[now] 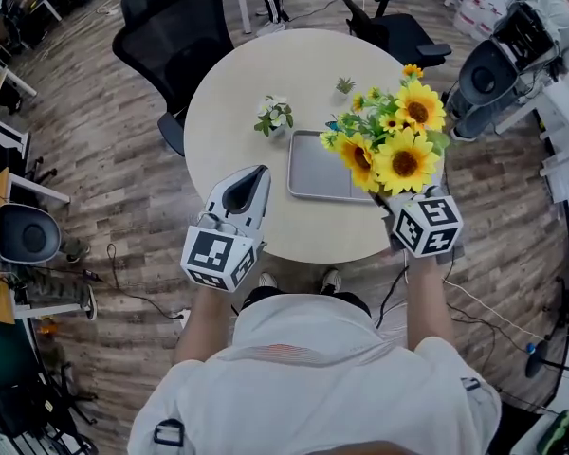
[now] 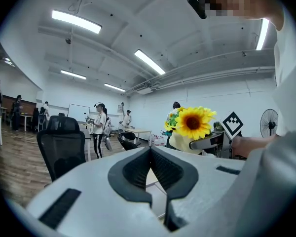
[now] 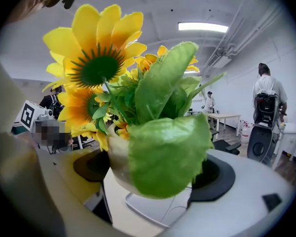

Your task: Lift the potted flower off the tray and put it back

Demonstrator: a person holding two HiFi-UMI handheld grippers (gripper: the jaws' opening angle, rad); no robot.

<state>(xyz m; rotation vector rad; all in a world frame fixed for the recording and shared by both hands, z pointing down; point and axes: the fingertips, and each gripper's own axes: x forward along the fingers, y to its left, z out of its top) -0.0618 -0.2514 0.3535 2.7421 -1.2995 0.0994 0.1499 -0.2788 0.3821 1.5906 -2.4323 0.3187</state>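
Clamping the cream-potted yellow sunflower plant [image 1: 394, 136] clear of the rectangular grey metal tray [image 1: 308, 173], right gripper [image 1: 391, 202]: lift done, return outstanding. Left gripper [image 1: 251, 183] closed, empty.

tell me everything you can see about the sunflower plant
The sunflower plant has several yellow blooms with dark centres and broad green leaves, likely artificial, in a small pale pot. It stands roughly upright, held in the air by the right claw, whose jaws clamp the pot's sides. It is clear of the grey tray, touching nothing else.
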